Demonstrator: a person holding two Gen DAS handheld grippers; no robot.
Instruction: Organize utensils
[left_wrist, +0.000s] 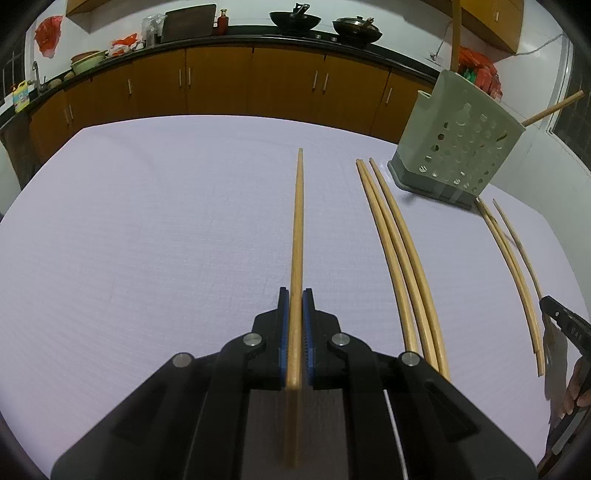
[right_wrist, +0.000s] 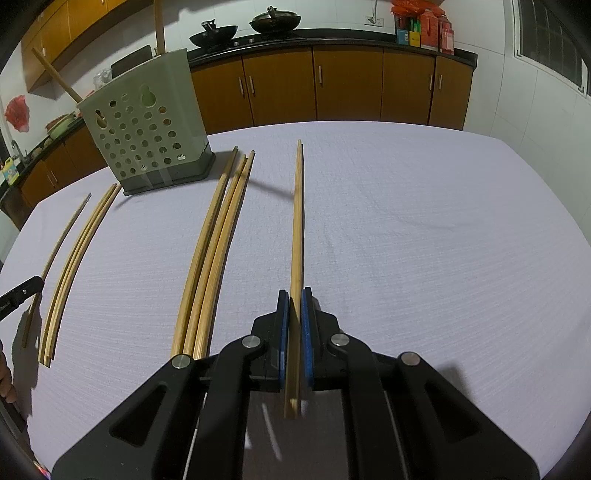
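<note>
My left gripper (left_wrist: 295, 295) is shut on a wooden chopstick (left_wrist: 297, 229) that points away from me over the table. My right gripper (right_wrist: 294, 295) is shut on a chopstick (right_wrist: 296, 221), possibly a pair lying together. A grey-green perforated utensil holder (left_wrist: 458, 147) stands at the far right of the left wrist view and at the far left of the right wrist view (right_wrist: 144, 125), with wooden handles sticking out of it. Three loose chopsticks (left_wrist: 402, 258) lie right of my left gripper; they also show in the right wrist view (right_wrist: 210, 258).
The table (left_wrist: 147, 221) has a pale lilac cloth. More chopsticks (left_wrist: 517, 266) lie beyond the holder, also seen in the right wrist view (right_wrist: 70, 266). The other gripper's tip shows at the edge (left_wrist: 565, 321). Kitchen cabinets and woks (left_wrist: 295, 20) stand behind.
</note>
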